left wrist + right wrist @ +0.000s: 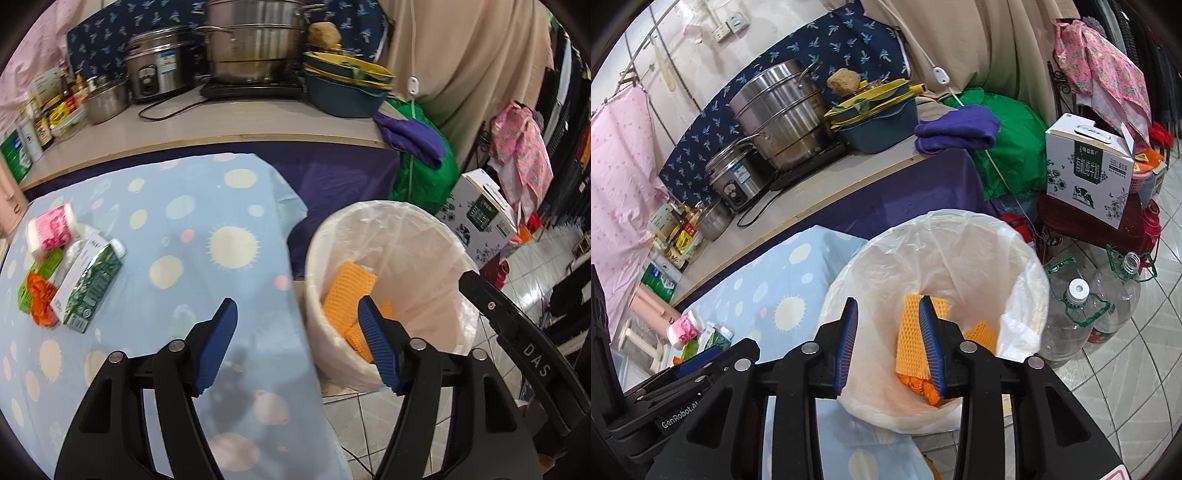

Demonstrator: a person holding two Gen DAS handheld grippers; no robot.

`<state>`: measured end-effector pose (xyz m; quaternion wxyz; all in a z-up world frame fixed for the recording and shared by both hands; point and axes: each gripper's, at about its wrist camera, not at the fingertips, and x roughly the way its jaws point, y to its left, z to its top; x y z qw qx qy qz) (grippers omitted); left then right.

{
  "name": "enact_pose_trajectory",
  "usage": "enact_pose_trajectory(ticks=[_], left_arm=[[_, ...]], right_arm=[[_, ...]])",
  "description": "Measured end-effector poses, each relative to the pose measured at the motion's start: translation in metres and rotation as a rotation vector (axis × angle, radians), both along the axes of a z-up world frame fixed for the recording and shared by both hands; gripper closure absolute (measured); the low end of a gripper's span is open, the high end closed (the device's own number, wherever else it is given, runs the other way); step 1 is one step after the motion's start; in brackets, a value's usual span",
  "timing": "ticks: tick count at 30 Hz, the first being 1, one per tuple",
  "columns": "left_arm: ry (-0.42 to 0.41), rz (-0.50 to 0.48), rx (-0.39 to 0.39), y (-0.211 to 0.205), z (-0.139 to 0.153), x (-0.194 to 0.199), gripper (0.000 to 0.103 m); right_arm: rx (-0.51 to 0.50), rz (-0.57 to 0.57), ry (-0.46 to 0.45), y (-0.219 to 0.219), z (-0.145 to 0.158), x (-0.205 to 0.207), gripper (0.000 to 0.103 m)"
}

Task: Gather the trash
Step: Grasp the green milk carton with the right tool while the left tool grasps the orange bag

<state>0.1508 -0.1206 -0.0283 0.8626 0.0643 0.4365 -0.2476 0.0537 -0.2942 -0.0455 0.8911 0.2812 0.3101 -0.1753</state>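
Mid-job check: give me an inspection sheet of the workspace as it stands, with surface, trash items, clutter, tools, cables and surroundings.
Surface: table under a blue dotted cloth, bare except its far left corner.
Job's things: trash pile there: green carton, pink-labelled cup, orange wrapper. Lined bin on the floor beside the table holds orange foam netting.
Clutter: pots, rice cooker, bottles, stacked basins on the counter behind.
Grippers: left tool open, empty, over the table edge; right tool open, empty, above the bin.
Cables: black cord on the counter.
Surroundings: milk box, two empty water jugs on the tiled floor.
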Motion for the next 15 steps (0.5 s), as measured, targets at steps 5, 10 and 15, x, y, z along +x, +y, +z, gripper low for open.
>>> enact_pose_trajectory(ticks=[5,10,15], left_arm=[[0.006,0.068,-0.006,0.034,-0.002,0.010,0.037],[0.014,0.150,-0.017,0.074,-0.006,0.019,0.031],[0.019,0.225,-0.023,0.111,-0.009,0.027,0.030]], right_arm=[[-0.009,0.048,0.011,0.024,0.000,0.014,0.065],[-0.028,0.106,0.023,0.055,0.001,0.031,0.059],[-0.046,0.181,0.041,0.091,0.001,0.051,0.055]])
